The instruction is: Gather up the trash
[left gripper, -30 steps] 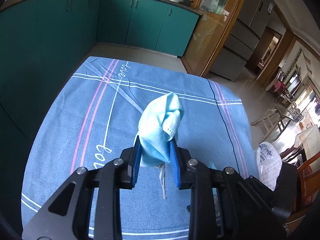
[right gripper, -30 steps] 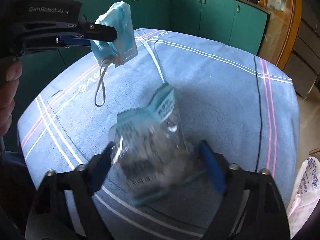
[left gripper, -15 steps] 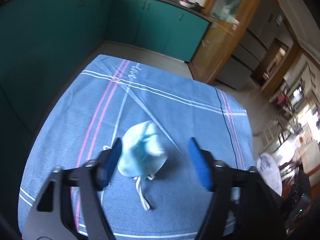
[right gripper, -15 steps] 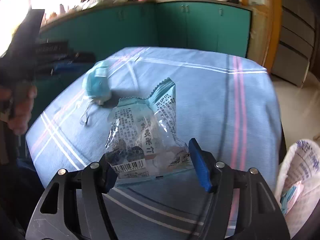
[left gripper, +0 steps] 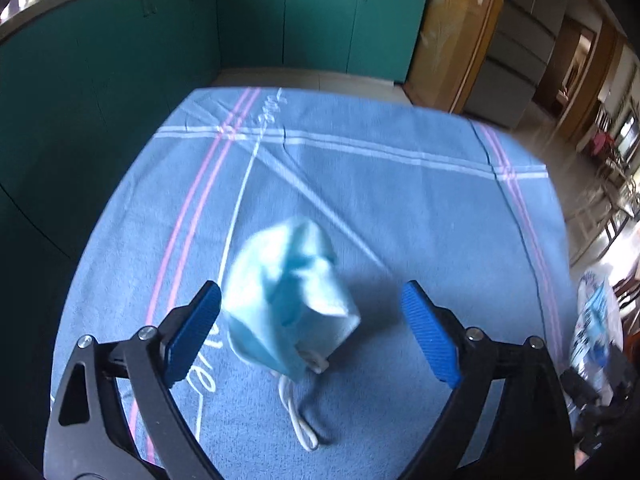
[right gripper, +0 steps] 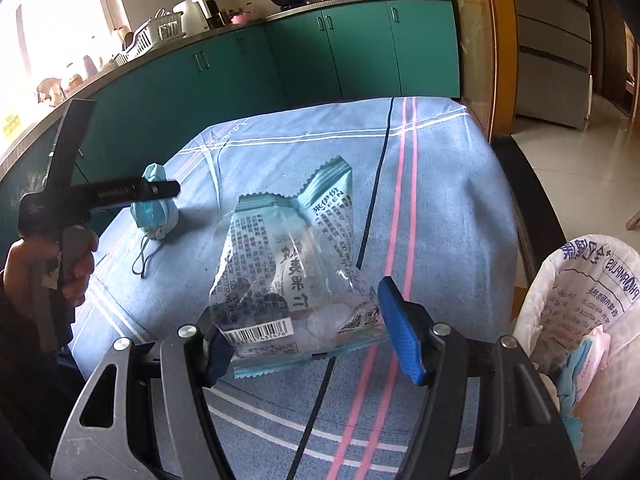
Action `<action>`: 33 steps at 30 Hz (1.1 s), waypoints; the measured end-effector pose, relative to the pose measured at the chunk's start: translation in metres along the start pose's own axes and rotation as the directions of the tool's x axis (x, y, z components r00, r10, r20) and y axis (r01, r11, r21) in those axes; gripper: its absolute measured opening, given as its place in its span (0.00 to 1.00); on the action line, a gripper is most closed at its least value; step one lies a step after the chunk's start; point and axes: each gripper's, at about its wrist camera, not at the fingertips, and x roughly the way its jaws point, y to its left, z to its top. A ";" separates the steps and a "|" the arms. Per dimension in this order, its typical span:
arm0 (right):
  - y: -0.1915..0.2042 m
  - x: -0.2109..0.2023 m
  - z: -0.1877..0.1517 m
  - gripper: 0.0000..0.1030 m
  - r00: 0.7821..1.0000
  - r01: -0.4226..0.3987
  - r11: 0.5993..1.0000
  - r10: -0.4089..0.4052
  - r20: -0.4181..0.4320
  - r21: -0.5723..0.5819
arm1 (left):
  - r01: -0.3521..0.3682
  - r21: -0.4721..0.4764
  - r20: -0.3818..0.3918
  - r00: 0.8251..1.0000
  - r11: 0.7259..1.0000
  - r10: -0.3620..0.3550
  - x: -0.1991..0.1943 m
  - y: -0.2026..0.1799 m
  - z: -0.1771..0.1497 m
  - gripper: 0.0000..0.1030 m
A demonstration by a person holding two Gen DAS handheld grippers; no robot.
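Surface: blue tablecloth (left gripper: 420, 216) with pink and white stripes, green kitchen cabinets (right gripper: 352, 56) behind.
Container: white plastic bag (right gripper: 580, 296) beside the table's right edge, open at top; holds crumpled white and light blue waste, details hard to read.
Mask: light blue face mask (left gripper: 288, 300), crumpled, lying on the cloth, white ear loops trailing toward the camera.
Left gripper (left gripper: 312, 332): jaws opening, wide apart, mask between them; pads not pressing on it.
Wrapper: clear snack wrapper (right gripper: 296, 272) with teal edge, printed text and barcode, torn at top.
Right gripper (right gripper: 308, 344): clamped on the wrapper's lower part, held above the cloth.
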 end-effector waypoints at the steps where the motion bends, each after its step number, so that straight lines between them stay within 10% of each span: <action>1: 0.001 -0.002 -0.002 0.63 1.000 0.002 1.000 -0.002 0.000 -0.002 | 0.003 0.002 -0.008 1.000 1.000 -0.003 0.001 0.001 -0.002 0.89; 10: -0.003 -0.007 -0.002 0.63 1.000 0.010 1.000 -0.010 0.010 0.002 | 0.000 0.019 0.011 1.000 1.000 0.000 -0.008 0.006 -0.009 0.27; 18: -0.005 -0.009 -0.004 0.63 0.999 0.026 1.000 -0.026 0.020 0.004 | -0.012 0.114 0.173 0.985 0.993 -0.008 -0.045 -0.021 -0.013 0.21; 25: -0.005 -0.023 -0.003 0.63 0.996 0.054 0.999 -0.054 0.069 0.001 | -0.032 0.224 0.365 0.929 0.974 -0.054 -0.089 -0.061 -0.028 0.21; 33: -0.024 -0.055 -0.007 0.63 0.984 0.087 0.995 -0.092 0.150 0.040 | 0.029 0.329 0.393 0.904 0.944 -0.165 -0.109 -0.109 -0.047 0.22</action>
